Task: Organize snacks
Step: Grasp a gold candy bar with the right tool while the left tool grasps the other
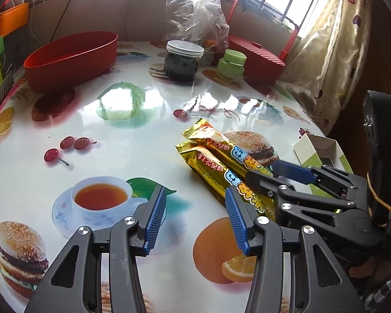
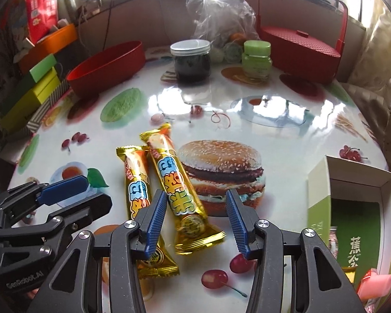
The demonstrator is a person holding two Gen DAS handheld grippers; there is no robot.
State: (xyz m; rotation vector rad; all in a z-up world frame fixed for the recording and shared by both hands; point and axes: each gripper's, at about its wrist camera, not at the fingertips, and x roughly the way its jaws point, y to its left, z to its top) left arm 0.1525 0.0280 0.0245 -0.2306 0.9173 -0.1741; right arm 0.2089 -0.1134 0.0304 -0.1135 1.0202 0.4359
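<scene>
Two gold-wrapped snack bars lie side by side on the printed table. In the right wrist view the right bar lies between the open fingers of my right gripper, and the left bar lies under its left finger. My left gripper is open and empty, just left of the bars. It also shows at the lower left of the right wrist view. The right gripper shows in the left wrist view over the bars' near ends. An empty red oval bowl stands at the far left.
A dark jar with a white lid, a green jar, a clear plastic bag and a red lidded basket stand at the back. An open green-and-white box holding snacks is at the right edge. Coloured boxes are stacked on the left.
</scene>
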